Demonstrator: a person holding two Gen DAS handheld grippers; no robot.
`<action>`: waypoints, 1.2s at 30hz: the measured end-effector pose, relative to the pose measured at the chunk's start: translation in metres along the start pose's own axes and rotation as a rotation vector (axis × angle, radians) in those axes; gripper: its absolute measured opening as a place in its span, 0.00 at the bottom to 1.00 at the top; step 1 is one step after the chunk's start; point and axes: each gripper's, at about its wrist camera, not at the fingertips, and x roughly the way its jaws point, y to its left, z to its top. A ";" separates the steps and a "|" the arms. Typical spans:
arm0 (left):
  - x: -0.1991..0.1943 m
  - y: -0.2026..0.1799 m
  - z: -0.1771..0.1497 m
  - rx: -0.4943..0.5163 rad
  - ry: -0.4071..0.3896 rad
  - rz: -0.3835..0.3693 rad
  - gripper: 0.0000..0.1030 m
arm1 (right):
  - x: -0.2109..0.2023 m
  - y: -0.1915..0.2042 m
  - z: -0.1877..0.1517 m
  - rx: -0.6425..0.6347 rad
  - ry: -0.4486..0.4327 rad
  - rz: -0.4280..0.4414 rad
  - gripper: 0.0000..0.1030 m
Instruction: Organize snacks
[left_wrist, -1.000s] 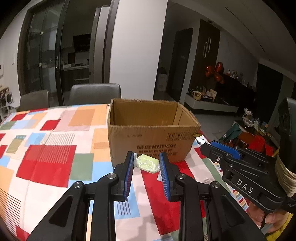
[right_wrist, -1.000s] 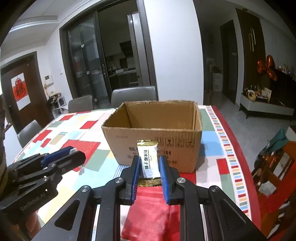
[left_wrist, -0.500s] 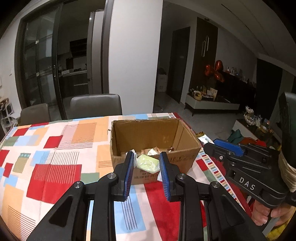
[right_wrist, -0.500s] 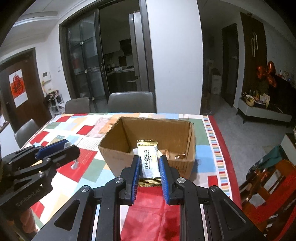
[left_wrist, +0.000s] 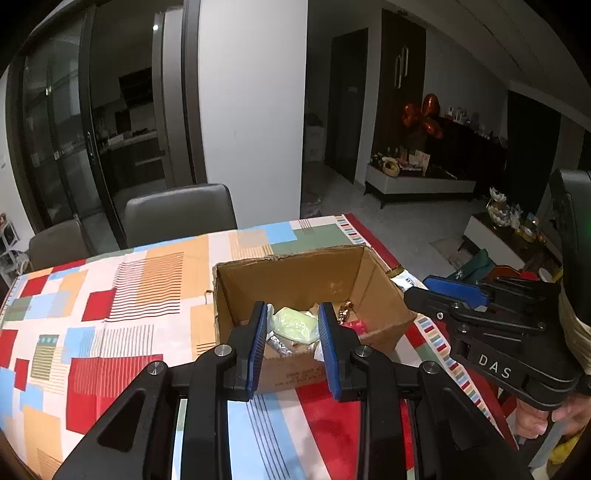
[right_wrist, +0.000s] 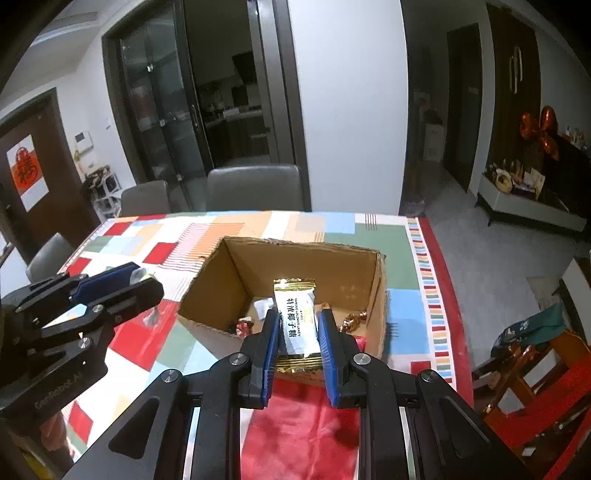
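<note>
An open cardboard box (left_wrist: 373, 295) sits on the patchwork tablecloth (left_wrist: 122, 295). Above its near edge, the left gripper (left_wrist: 292, 325) pinches a pale green snack packet (left_wrist: 297, 325), and the right gripper (right_wrist: 298, 325) pinches a white-and-gold candy packet (right_wrist: 297, 317).

Two grippers are seen: left gripper (left_wrist: 292, 332), right gripper (right_wrist: 298, 332). One cardboard box (right_wrist: 218, 295) is counted. Two held snacks: one pale green packet (left_wrist: 295, 325), one white-and-gold candy packet (right_wrist: 297, 321). Three grey chairs are counted (right_wrist: 255, 188).
</note>
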 end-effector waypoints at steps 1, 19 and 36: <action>0.005 0.001 0.004 -0.004 0.011 -0.001 0.27 | 0.003 0.000 0.003 0.002 0.010 -0.001 0.22; 0.068 0.020 0.024 -0.078 0.210 0.053 0.55 | 0.054 -0.021 0.033 0.067 0.163 -0.067 0.46; -0.012 0.007 -0.016 -0.074 0.119 0.116 0.79 | -0.005 -0.012 -0.007 0.067 0.118 -0.095 0.65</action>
